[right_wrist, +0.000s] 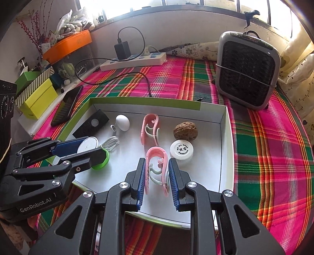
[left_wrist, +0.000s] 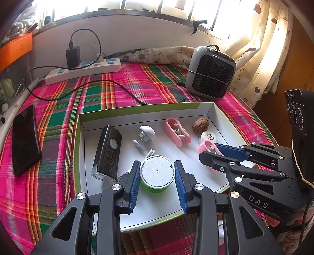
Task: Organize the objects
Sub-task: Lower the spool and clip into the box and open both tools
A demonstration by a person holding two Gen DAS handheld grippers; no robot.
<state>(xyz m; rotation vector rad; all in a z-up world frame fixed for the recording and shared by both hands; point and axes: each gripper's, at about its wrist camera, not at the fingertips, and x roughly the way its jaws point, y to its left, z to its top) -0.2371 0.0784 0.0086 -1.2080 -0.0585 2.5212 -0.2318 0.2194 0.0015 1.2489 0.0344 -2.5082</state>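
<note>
Clips of pink plastic are seen: one [right_wrist: 156, 172] is squeezed in the right claw [right_wrist: 156, 176], low in the white box [right_wrist: 223, 137]. A green tub [left_wrist: 157, 176] with a white lid is gripped by the left claw [left_wrist: 157, 180]. The box is laid on a bright checked cloth [right_wrist: 274, 157] by a sunny window [left_wrist: 176, 5].

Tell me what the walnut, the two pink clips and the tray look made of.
Walnut: natural shell, matte brown, deeply wrinkled.
Pink clips: likely moulded plastic, smooth with a soft sheen.
Tray: probably cardboard, thin folded walls, white inside, green edging.
</note>
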